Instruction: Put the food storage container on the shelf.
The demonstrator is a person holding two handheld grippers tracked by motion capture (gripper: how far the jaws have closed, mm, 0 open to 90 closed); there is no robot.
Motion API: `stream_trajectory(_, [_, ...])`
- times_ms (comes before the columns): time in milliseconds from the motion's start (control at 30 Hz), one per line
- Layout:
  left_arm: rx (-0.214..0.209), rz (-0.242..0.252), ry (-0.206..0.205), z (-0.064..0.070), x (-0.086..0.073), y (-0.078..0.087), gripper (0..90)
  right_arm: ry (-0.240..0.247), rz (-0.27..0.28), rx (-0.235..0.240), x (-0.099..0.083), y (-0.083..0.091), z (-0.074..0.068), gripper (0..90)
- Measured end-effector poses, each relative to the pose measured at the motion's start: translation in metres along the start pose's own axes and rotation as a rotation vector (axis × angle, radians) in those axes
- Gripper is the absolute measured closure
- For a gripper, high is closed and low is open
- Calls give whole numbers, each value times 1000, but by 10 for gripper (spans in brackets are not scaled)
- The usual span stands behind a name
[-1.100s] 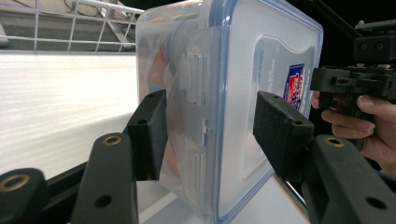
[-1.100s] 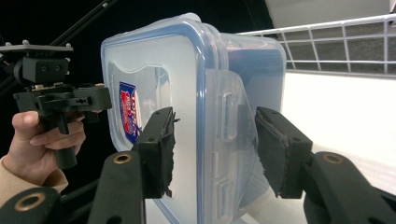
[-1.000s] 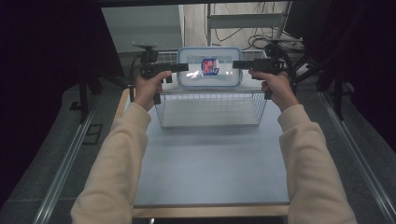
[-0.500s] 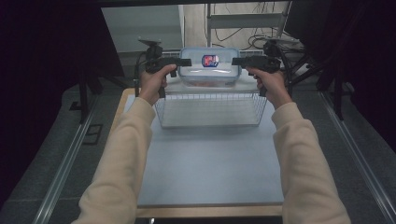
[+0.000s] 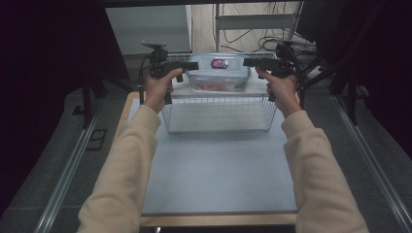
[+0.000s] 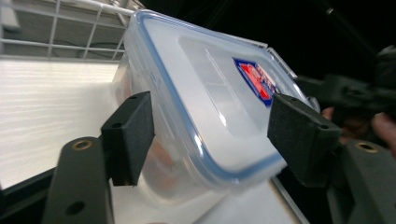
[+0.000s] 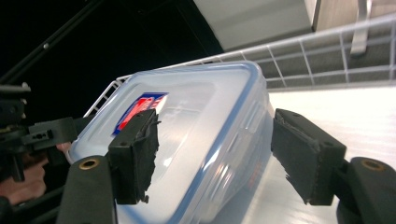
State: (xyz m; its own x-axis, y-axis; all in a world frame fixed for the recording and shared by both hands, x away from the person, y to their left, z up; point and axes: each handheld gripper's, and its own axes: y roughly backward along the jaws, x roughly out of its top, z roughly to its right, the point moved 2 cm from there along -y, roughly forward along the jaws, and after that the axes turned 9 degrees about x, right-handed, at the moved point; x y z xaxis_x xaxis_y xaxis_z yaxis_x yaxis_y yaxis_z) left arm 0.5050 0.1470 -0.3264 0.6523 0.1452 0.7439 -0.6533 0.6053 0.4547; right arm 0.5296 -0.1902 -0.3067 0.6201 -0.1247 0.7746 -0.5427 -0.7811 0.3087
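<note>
A clear plastic container with a blue-rimmed lid and a red and blue label hangs over the back of a white wire basket. Something orange shows through its side. My left gripper is shut on its left end and my right gripper on its right end. In the left gripper view the container sits tilted between the two pads of the left gripper. In the right gripper view the right gripper has its pads on either side of the container.
The basket stands at the far end of a pale blue-grey table. Behind it are a metal frame and loose cables. Dark curtains and stands flank the table on both sides.
Both grippers have lifted the container a little above the basket. Its lid faces the camera less than before, so its side now shows.
</note>
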Motion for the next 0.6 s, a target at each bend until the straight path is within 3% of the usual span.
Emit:
stream_trajectory(33, [5,7,-23,3,-2,4,314,27,2,2,-1,5,-4,315])
stream_trajectory(100, [4,23,-29,5,-4,9,310,85,2,9,-3,15,-11,309])
stream_trajectory(133, [-9,51,-23,9,-11,20,309,111,-4,18,-6,20,-14,303])
stream_trajectory(200, [-6,58,-35,11,-16,26,307,130,-6,24,-9,25,-18,298])
stream_trajectory(233, [10,77,-61,16,-27,37,306,174,-17,40,-17,35,-23,287])
stream_trajectory(267, [10,77,-61,16,-27,37,305,174,-17,40,-17,35,-23,287])
stream_trajectory(300, [6,83,-68,19,-33,43,303,198,-24,57,-29,45,-28,280])
stream_trajectory(333, [-11,85,-83,23,-48,53,299,213,-33,68,-35,49,-30,275])
stream_trajectory(400, [-18,86,-93,24,-55,58,298,228,-38,75,-42,54,-31,272])
stream_trajectory(433, [-52,90,-107,27,-73,68,284,254,-55,95,-58,61,-32,261])
stream_trajectory(467, [-52,90,-107,27,-73,68,280,254,-55,95,-58,61,-32,261])
stream_trajectory(567, [-79,85,-139,31,-103,77,280,288,-84,123,-95,71,-29,245])
stream_trajectory(600, [-101,77,-149,32,-123,81,279,287,-89,135,-105,74,-27,243])
